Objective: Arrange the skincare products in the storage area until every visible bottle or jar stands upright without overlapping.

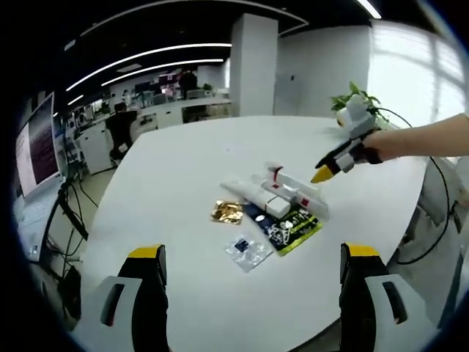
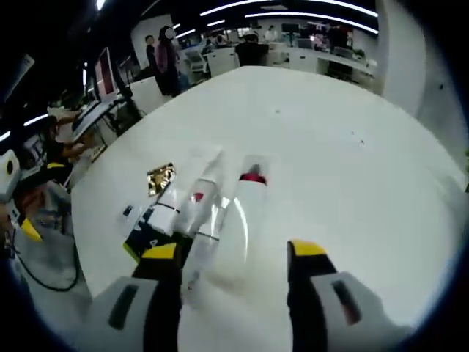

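Observation:
Several skincare products lie flat in a loose pile on the white table (image 1: 176,183). A white tube with a red band (image 2: 245,202) points away from my right gripper (image 2: 234,253), whose jaws stand apart just above its near end, nothing clamped. A second white tube (image 2: 196,198) lies beside it on the left. From the left gripper view the tubes (image 1: 282,187) overlap a dark packet with a yellow edge (image 1: 289,227). My right gripper (image 1: 333,165) hovers over their right side, held by a person's arm. My left gripper (image 1: 253,260) hangs open, well short of the pile.
A gold foil packet (image 1: 227,211) and a small clear sachet (image 1: 248,251) lie left of and nearer than the tubes. A potted plant (image 1: 355,99) stands at the table's far right edge. Office desks, monitors and people fill the background beyond the table.

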A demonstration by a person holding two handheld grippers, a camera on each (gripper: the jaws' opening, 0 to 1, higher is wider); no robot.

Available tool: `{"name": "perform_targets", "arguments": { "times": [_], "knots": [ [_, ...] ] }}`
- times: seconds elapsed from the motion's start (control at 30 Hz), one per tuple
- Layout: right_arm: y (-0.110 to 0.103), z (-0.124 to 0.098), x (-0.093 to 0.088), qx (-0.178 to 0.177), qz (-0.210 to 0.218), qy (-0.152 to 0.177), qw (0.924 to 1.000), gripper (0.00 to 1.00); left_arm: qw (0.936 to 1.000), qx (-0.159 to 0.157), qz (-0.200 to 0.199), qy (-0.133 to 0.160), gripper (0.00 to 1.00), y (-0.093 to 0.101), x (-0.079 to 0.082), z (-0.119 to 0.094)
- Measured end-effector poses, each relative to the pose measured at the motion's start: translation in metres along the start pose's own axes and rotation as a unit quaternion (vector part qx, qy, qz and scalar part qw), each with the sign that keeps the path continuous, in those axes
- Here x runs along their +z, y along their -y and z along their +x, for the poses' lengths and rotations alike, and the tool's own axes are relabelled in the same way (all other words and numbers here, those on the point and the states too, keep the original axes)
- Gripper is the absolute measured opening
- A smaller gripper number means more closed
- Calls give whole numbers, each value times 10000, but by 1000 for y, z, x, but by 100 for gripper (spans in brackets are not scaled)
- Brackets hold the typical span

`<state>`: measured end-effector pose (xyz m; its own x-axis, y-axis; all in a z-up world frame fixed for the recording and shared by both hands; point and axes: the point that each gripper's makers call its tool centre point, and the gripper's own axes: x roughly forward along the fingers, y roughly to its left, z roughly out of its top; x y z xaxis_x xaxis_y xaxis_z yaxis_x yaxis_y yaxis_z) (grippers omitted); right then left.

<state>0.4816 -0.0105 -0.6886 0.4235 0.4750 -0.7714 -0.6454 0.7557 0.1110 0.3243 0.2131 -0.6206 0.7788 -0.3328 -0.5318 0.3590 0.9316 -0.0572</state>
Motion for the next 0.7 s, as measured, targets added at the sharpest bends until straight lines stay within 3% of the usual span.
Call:
{"name": "perform_targets", "arguments": {
  "times": [0.33, 0.5, 0.7],
  "knots": [
    [9, 26, 21, 69, -280, -379, 9989, 51, 10000, 3, -43, -77, 97, -3, -5, 5],
    [13, 40, 29, 110, -135, -516, 9985, 48, 10000, -1, -44, -72, 97, -4, -4, 7],
    [18, 57, 25, 87, 190, -942, 9953, 41, 10000, -1, -48, -72, 97, -6, -3, 10]
  ]
}}
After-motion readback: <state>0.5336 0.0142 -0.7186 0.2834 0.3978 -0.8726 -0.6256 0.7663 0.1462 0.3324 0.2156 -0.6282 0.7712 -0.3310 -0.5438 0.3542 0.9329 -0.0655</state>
